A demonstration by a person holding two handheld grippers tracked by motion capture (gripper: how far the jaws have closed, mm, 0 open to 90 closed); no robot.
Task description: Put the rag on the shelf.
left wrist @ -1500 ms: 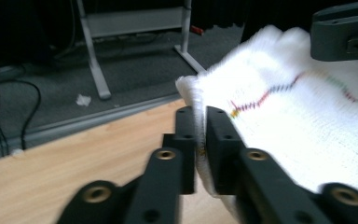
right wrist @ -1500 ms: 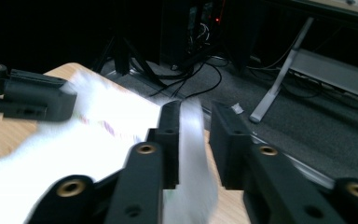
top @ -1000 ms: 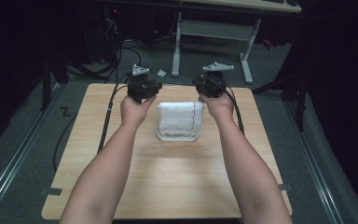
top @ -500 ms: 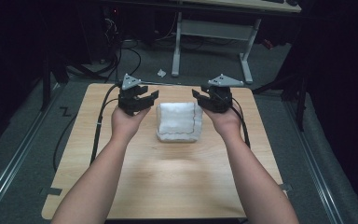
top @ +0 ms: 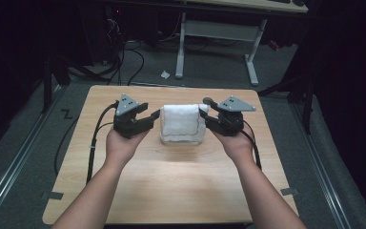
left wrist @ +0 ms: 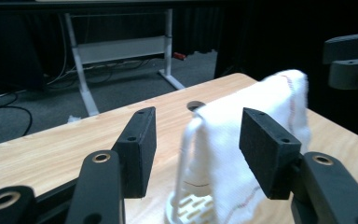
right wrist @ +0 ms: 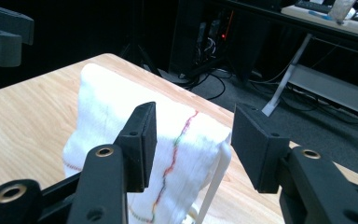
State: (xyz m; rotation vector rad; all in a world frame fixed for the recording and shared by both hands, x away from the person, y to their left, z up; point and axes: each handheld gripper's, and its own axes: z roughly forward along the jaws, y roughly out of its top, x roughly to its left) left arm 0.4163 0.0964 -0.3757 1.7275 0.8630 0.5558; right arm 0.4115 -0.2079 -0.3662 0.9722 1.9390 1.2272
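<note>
A white towel (top: 182,123) with a thin coloured stitch line hangs over a small white rack (left wrist: 186,205) at the middle of the wooden table (top: 171,191). My left gripper (top: 153,116) is at the towel's left side and my right gripper (top: 204,114) at its right side, both pointing inward. In the left gripper view the jaws (left wrist: 196,140) stand wide, the towel's edge (left wrist: 223,154) just ahead of the gap, pads clear of it. The right gripper (right wrist: 193,140) is also wide, the towel (right wrist: 107,93) beyond its left pad. Both pairs of jaws have just been opening.
A round hole (left wrist: 195,105) sits in the tabletop behind the towel. Beyond the far edge stands a white desk frame (top: 219,33), with cables (top: 124,62) on the dark floor. Each gripper's cable trails over the table's sides.
Both hands have drawn back from the table's far part toward the near side and spread apart. Both sets of jaws have opened wider, and the towel hangs free on the rack.
</note>
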